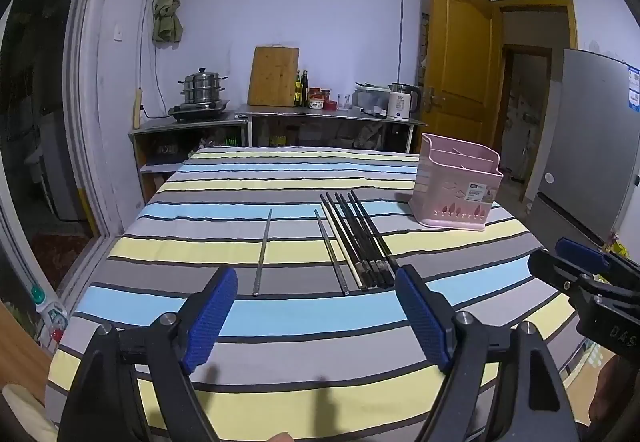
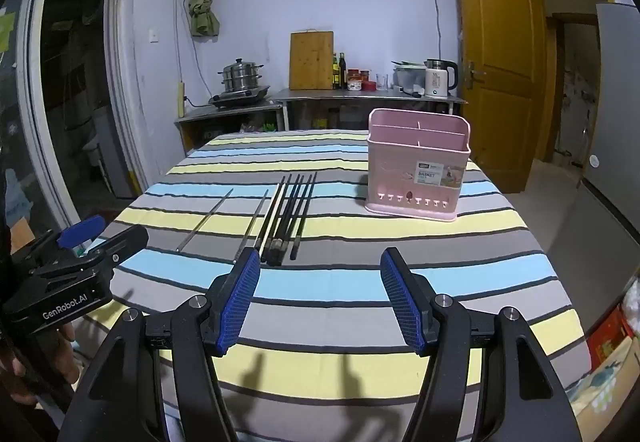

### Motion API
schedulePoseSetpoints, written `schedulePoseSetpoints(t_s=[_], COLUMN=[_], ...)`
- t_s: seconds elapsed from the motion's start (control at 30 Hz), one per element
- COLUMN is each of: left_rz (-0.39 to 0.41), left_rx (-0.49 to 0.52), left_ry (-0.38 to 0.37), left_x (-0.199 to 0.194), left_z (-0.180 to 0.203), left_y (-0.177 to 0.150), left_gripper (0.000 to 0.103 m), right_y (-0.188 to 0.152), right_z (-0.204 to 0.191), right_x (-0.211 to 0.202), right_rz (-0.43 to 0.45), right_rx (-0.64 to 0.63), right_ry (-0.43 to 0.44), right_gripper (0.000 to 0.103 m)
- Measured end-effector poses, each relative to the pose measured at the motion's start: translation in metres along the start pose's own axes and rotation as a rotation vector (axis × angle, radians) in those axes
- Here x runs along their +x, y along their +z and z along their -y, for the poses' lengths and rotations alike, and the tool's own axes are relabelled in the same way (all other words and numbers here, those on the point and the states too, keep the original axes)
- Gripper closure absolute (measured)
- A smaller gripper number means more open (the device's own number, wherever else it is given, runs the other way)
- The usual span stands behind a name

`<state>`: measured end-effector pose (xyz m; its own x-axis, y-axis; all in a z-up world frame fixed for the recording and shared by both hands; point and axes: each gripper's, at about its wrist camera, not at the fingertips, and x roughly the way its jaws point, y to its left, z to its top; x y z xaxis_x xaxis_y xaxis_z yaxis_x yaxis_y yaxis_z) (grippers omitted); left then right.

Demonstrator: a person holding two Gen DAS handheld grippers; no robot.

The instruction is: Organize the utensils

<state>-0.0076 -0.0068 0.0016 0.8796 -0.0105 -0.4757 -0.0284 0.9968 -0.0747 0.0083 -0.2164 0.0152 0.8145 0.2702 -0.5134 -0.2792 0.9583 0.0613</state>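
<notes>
Fingers of both my grippers spread wide, empty, above the near edge of the striped desk (image 1: pixel 280 322)
Left gripper (image 1: pixel 316 316) and right gripper (image 2: pixel 320 296) hold nothing; the pink basket (image 2: pixel 416 178) stands far right, looking light and tippable, some of its compartments hidden behind its walls. The chopsticks (image 1: pixel 360 238) lie bunched mid-desk, thin, stiff, likely slippery, so I judge a pinch near the thicker near ends best; how many there are I cannot tell. Two metal ones (image 1: pixel 262 252) lie apart to the left, flat on the cloth and hard to get under

Black gripper frames, silver screws, ribbed blue fingers (image 2: pixel 240 298), white "GenRobot.AI" lettering.
</notes>
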Motion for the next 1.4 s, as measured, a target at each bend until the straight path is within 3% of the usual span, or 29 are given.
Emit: schedulePoseSetpoints(t_s=[1.4], left_rz=[-0.003], left_rx=[-0.002], left_ry=[-0.002], left_x=[0.0013], left_z=[0.0001], left_y=[-0.0010], left_gripper=[0.022], right_y=[-0.0050], right_z=[0.0023], right_x=[0.0028], right_rz=[-0.008], right_rx=[0.005], right_ry=[-0.002], right_gripper=[0.040])
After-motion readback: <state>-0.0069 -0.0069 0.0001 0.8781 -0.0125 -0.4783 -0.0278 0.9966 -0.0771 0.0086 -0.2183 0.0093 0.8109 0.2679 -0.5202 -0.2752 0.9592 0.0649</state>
